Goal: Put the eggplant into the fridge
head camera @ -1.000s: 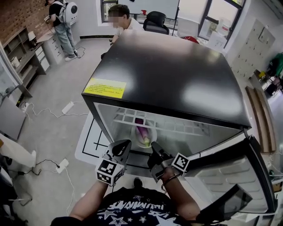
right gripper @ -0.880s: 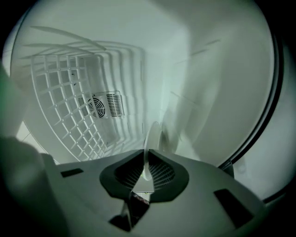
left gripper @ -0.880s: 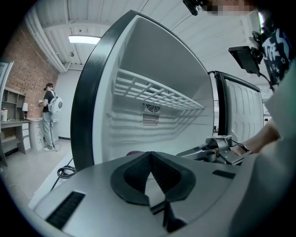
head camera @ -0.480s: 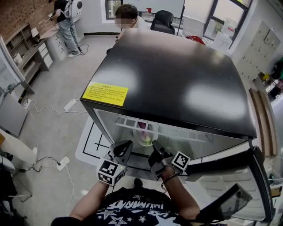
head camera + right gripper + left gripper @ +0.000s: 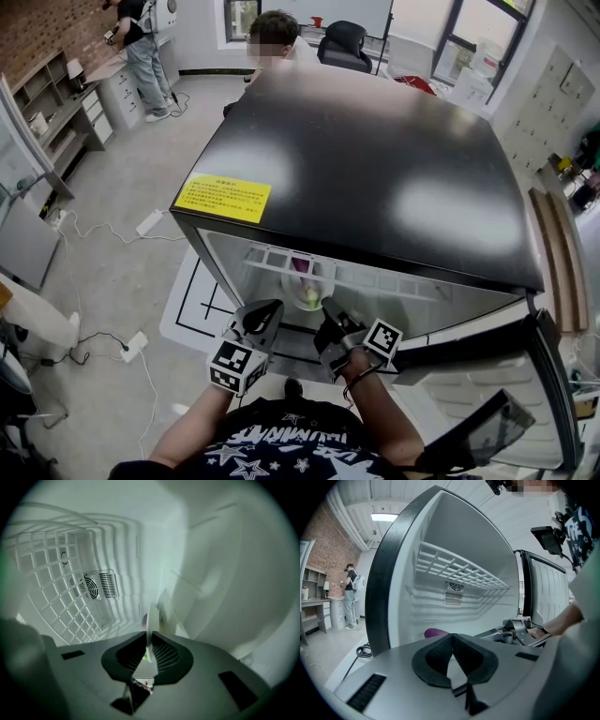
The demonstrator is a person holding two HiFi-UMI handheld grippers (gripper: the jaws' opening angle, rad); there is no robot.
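a grey office floor (image 5: 112,187) strewn with cables surrounds the black-topped fridge (image 5: 375,159), whose door (image 5: 487,375) stands open. inside, below the white wire shelf (image 5: 272,260), a white plate (image 5: 305,298) holds the purple eggplant (image 5: 302,269). the right gripper (image 5: 149,644) is clamped on the plate's rim. the left gripper (image 5: 451,641) has its jaws pressed together with nothing between them, at the fridge opening.

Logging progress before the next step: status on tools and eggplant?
Left tool shut, empty. Right tool shut on white round plate rim, inside black fridge. Purple eggplant on plate, below white wire shelf. No obstruction seen.
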